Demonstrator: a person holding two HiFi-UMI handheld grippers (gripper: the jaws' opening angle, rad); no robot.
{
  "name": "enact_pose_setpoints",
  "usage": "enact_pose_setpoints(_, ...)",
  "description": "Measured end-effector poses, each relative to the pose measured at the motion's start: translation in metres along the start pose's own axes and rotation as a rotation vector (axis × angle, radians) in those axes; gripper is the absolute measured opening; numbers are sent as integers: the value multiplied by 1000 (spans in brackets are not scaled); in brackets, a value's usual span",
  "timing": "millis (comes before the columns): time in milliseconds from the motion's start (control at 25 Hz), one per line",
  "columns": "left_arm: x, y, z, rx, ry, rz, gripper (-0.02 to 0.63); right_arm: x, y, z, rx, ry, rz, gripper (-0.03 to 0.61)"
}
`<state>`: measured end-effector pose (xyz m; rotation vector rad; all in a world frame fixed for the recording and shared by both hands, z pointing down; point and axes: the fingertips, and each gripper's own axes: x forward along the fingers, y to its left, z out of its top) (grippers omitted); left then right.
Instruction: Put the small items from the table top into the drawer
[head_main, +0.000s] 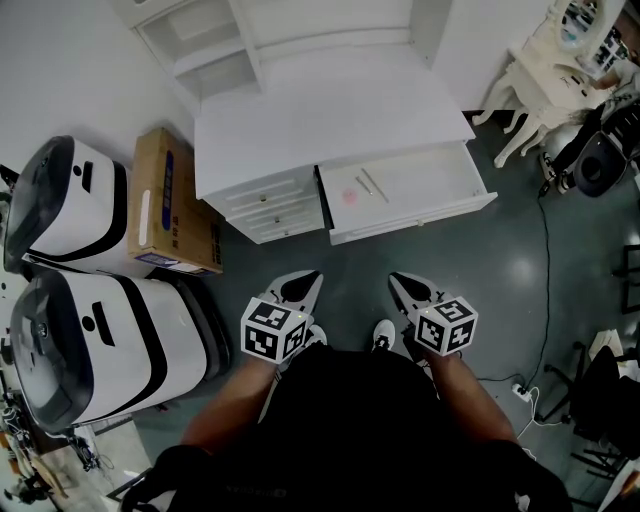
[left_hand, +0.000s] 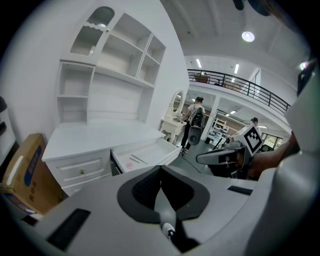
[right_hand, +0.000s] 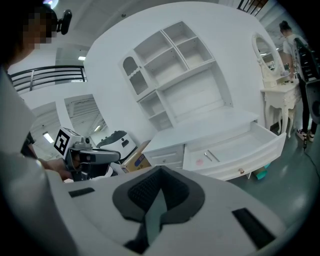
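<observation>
Head view: A white worktop (head_main: 330, 120) with a shelf unit at its rear edge is seen from above. Below its front edge, at the right, a drawer (head_main: 430, 175) stands pulled open. A small pink item (head_main: 349, 196) lies near the drawer's left end, and thin rod-like items (head_main: 372, 185) lie just beside it; their kind cannot be made out. The left tool (head_main: 308, 283) and the right tool (head_main: 402, 287) are held side by side above the grey floor, well apart from the drawer front, both pointing towards it. A cardboard box (head_main: 175, 200) stands on the floor against the worktop's left side.

Left gripper view: The jaws of the left tool (left_hand: 161, 172) are seen pressed together, with nothing between them. The open drawer (left_hand: 150, 150) is visible beyond them, with the pink item (left_hand: 131, 163) on its floor. The right tool (left_hand: 220, 157) is seen at the right, level with the drawer.

Right gripper view: The jaws of the right tool (right_hand: 159, 175) are likewise closed on each other and hold nothing. The drawer (right_hand: 240, 150) is seen open under the worktop's (right_hand: 210, 125) front edge, the pink item (right_hand: 199, 161) and the thin rod-like items (right_hand: 211, 156) lying towards its left end. The left tool (right_hand: 95, 156) is seen at the left.
</observation>
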<state>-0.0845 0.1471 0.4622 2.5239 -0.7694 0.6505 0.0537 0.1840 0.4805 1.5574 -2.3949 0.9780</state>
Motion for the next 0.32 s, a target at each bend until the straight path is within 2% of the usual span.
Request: enact_pose_setpoints(320,1,-1,0,4,0,1,11,-1,-2,-1,-6,4,-2,26)
